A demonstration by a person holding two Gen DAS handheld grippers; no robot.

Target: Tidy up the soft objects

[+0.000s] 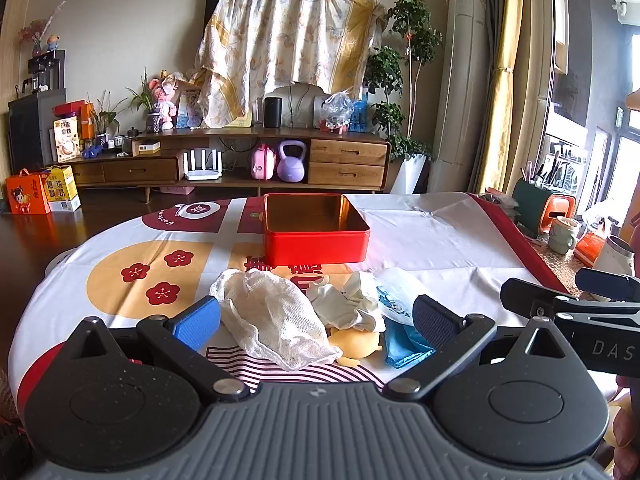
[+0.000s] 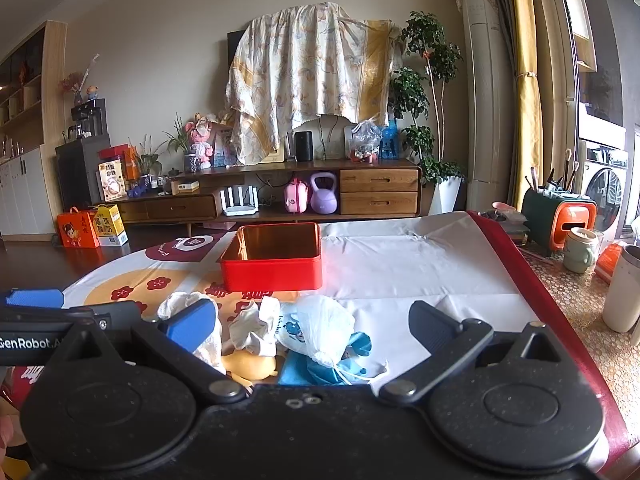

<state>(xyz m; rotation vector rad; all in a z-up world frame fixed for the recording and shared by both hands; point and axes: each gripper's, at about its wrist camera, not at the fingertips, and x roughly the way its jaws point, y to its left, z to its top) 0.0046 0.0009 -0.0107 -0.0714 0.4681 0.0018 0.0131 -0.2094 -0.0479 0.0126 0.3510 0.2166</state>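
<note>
A heap of soft things lies on the tablecloth: a white mesh cloth (image 1: 272, 316), a crumpled white cloth (image 1: 344, 300), a yellow plush toy (image 1: 356, 344), a white drawstring bag with a blue print (image 2: 320, 324) and a blue pouch (image 1: 404, 340). Behind the heap stands an empty red tin box (image 1: 316, 228), also visible in the right wrist view (image 2: 272, 256). My left gripper (image 1: 316, 320) is open, its fingers on either side of the heap. My right gripper (image 2: 312, 326) is open too, just short of the drawstring bag. Nothing is held.
The right side of the table carries a green mug (image 2: 580, 254), a white tumbler (image 2: 624, 288), an orange and green holder (image 2: 560, 220) and a red table border (image 2: 532, 280). A wooden TV cabinet (image 1: 240, 160) stands across the room.
</note>
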